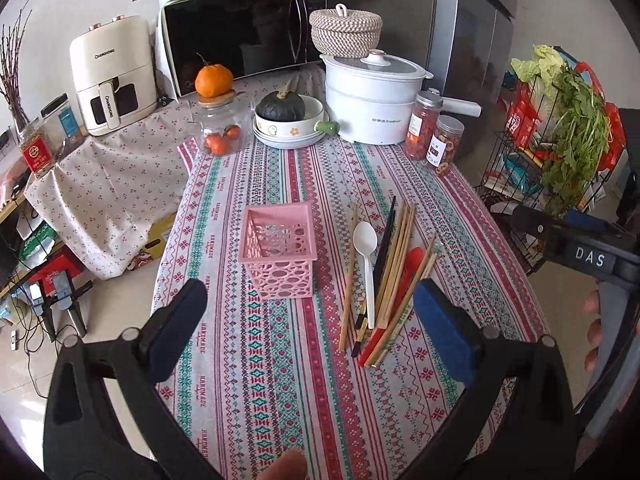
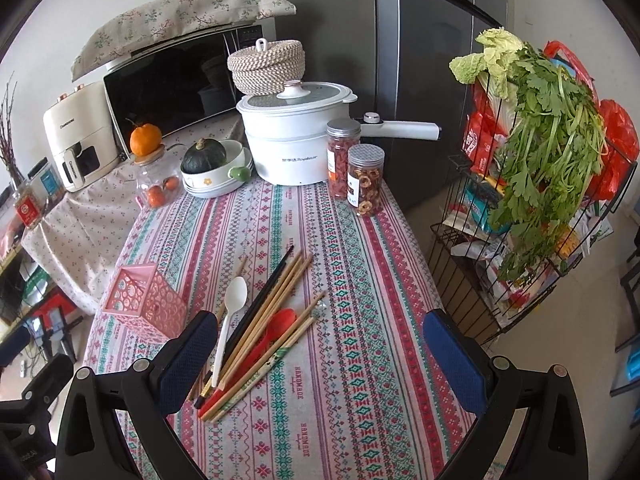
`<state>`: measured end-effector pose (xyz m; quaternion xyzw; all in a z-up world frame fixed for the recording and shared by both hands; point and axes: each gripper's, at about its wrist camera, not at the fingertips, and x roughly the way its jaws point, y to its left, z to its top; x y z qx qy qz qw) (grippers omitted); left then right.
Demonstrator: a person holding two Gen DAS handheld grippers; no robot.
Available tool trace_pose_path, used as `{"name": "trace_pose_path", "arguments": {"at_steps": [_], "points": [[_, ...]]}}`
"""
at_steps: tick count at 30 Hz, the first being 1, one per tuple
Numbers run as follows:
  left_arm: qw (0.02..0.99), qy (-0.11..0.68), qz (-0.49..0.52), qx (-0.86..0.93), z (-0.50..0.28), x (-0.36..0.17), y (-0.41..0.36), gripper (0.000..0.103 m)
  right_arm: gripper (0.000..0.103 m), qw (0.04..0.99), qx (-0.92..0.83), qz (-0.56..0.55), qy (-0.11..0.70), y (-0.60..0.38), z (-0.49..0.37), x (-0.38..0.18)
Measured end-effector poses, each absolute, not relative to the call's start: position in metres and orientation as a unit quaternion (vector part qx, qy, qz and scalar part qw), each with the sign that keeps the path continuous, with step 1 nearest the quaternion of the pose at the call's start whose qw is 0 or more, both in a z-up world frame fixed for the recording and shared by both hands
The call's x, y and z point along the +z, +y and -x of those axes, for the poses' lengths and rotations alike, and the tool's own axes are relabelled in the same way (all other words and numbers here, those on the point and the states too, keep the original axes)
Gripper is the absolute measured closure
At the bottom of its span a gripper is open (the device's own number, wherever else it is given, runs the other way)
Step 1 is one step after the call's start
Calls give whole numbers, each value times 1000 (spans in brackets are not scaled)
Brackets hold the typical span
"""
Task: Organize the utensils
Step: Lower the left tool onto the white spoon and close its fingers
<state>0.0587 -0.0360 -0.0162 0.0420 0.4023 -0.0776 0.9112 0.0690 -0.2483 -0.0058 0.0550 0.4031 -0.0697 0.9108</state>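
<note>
A pink perforated basket stands upright on the patterned tablecloth. To its right lies a loose pile of utensils: a white plastic spoon, a red spoon, a dark pair of chopsticks and several wooden chopsticks. My left gripper hovers open above the near table, with nothing between its fingers. My right gripper is open too, its left finger just above the handle ends of the pile.
At the back of the table stand a white electric pot, two snack jars, stacked bowls holding a dark squash and a glass jar with oranges. A wire rack with greens stands right of the table. The floor drops off on the left.
</note>
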Motion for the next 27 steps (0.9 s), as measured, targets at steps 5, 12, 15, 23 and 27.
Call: {"name": "trace_pose_path", "arguments": {"at_steps": [5,12,15,23,27], "points": [[893,434,-93,-81,-95,-30,-75,0,0,892,-76,-60,441,-271,-96,-27],[837,521,-138,-99,-160,-73,-124,2,0,859,-81,-81,499,-297,-120,-64],[820,548,-138,-88,-184,-90,-131,8,0,840,-87,-114,523,-314,-124,-77],[799,582,-137,-63,-230,-131,-149,30,0,815,-96,-163,548,-337,-129,-96],[793,588,-149,-65,-235,-141,-162,38,0,814,-92,-165,549,-336,-131,-96]]}}
